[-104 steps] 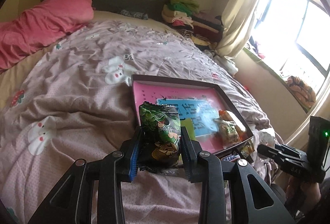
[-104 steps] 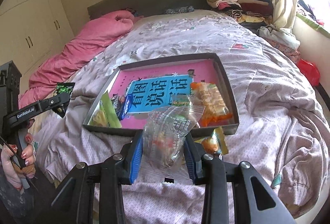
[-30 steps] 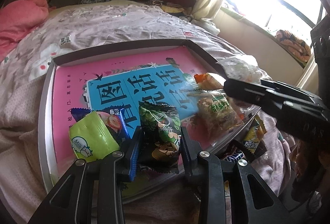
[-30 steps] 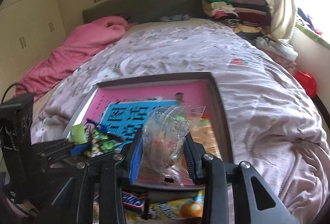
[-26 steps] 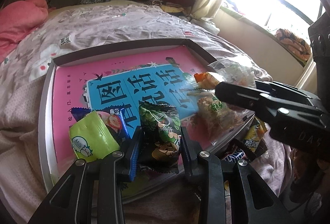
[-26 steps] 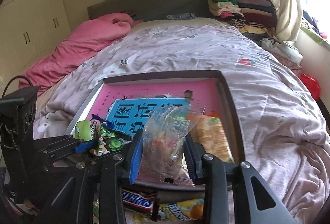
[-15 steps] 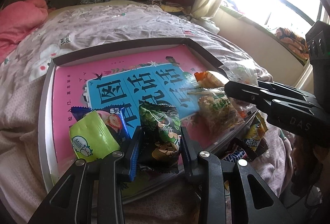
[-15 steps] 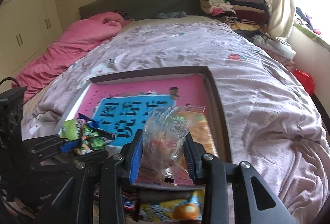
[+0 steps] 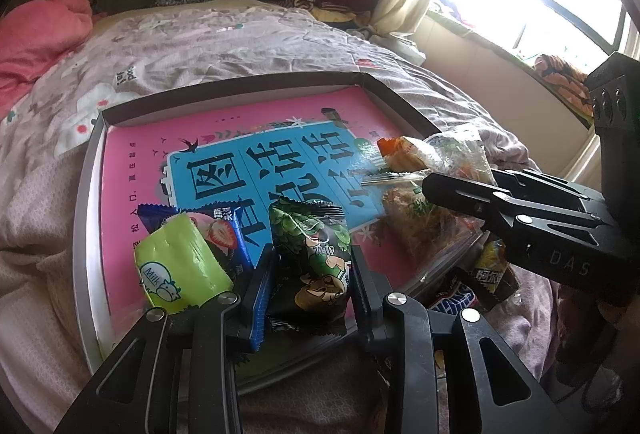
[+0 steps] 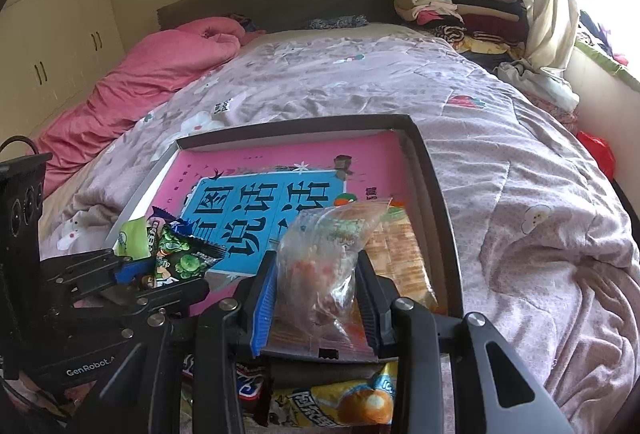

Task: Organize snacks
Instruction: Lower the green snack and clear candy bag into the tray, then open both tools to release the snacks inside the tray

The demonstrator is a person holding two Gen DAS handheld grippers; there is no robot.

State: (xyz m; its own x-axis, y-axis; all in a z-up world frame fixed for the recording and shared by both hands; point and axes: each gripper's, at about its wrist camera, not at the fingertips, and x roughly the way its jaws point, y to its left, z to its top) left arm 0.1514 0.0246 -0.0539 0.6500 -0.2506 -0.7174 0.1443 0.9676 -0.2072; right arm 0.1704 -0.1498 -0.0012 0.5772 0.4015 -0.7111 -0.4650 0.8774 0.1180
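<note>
A: Left wrist view. The left gripper (image 9: 310, 274) is clamped on a green-and-black snack packet (image 9: 310, 254), both pads pressed to its sides. The packet hangs over the near edge of the shallow box (image 9: 86, 194), which lies on the bedspread (image 9: 240, 34).

B: Contents of the box?

A: A pink and blue book cover (image 9: 256, 170) lines the floor. A lime-green Milk packet (image 9: 176, 266) lies at the near left, partly over a blue strawberry wrapper (image 9: 220, 230). An orange cracker pack (image 9: 404, 154) lies at the right side. The right gripper's (image 9: 452, 190) fingers enter from the right, holding a clear bag (image 9: 460, 154) above the crackers.

B: Right wrist view?

A: The right gripper (image 10: 316, 298) is closed on the clear bag (image 10: 320, 258), which bulges between the pads over the box's near right corner. The cracker pack (image 10: 396, 262) lies beneath. The left gripper (image 10: 160, 274) with its green packet (image 10: 180, 258) sits at left. Outside the near wall (image 10: 448, 254) lie a yellow-orange snack bag (image 10: 344, 402) and a Snickers bar (image 10: 248, 382).
</note>
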